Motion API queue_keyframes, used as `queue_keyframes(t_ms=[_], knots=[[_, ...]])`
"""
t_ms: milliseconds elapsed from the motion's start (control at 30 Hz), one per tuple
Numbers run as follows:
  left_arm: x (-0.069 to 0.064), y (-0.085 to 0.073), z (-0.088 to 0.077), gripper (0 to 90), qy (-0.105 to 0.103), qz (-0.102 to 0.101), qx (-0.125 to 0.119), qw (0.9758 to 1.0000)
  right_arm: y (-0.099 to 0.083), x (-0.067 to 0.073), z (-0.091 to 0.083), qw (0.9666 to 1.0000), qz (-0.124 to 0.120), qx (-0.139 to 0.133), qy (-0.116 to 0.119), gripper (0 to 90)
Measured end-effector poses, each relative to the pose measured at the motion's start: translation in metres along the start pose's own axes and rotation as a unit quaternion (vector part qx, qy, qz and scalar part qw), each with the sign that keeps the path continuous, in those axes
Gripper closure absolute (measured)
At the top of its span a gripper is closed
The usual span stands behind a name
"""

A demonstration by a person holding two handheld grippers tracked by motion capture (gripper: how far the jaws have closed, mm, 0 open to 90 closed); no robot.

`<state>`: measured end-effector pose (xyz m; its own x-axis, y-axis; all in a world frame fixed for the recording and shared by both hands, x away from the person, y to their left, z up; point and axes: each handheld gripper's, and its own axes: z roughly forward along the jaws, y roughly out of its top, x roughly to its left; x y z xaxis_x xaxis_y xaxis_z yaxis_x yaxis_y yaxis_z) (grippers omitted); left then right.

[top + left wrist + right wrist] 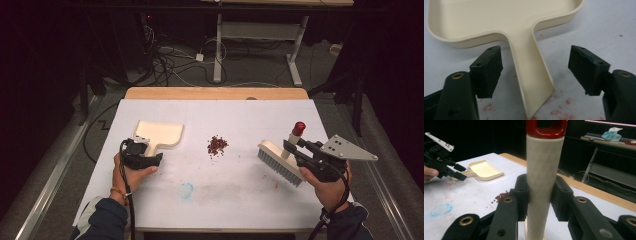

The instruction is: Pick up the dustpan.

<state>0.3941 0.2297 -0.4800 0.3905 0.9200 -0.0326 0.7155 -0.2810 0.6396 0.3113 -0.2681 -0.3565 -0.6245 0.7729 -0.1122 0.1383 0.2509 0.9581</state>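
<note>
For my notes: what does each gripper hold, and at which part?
Right gripper: brush, by its handle. Left gripper: nothing; dustpan handle lies between open jaws.

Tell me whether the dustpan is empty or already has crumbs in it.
Empty. The dustpan shows a bare cream tray in the left gripper view, and the red crumbs lie in a pile on the table beside it.

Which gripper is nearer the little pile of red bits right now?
Left. The left gripper straddles the dustpan handle just left of the pile; the right gripper holds the brush farther right.

Smooth cream plastic dustpan (499, 17)
</note>
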Motion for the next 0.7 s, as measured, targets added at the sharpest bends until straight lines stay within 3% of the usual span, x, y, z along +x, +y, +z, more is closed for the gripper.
queue_keyframes(t_ms=[33, 200, 567, 700], knots=[[0.004, 0.001, 0.004, 31.1, -0.006, -0.016, 0.003, 0.9999, 0.000, 0.000, 0.000, 1.0000, 0.000, 0.001, 0.001, 69.8], [0.009, 0.006, 0.009, 40.9, 0.009, -0.032, 0.012, 0.9994, 0.000, 0.000, 0.001, 1.0000, 0.000, 0.002, 0.000, 69.9], [0.008, 0.012, 0.012, 60.8, 0.016, -0.028, 0.023, 0.9992, 0.000, 0.001, 0.001, 1.0000, 0.001, 0.002, 0.004, 69.9], [0.008, 0.013, 0.012, 63.7, 0.017, -0.022, 0.024, 0.9993, -0.001, 0.001, 0.002, 1.0000, 0.001, 0.006, 0.005, 69.9]])
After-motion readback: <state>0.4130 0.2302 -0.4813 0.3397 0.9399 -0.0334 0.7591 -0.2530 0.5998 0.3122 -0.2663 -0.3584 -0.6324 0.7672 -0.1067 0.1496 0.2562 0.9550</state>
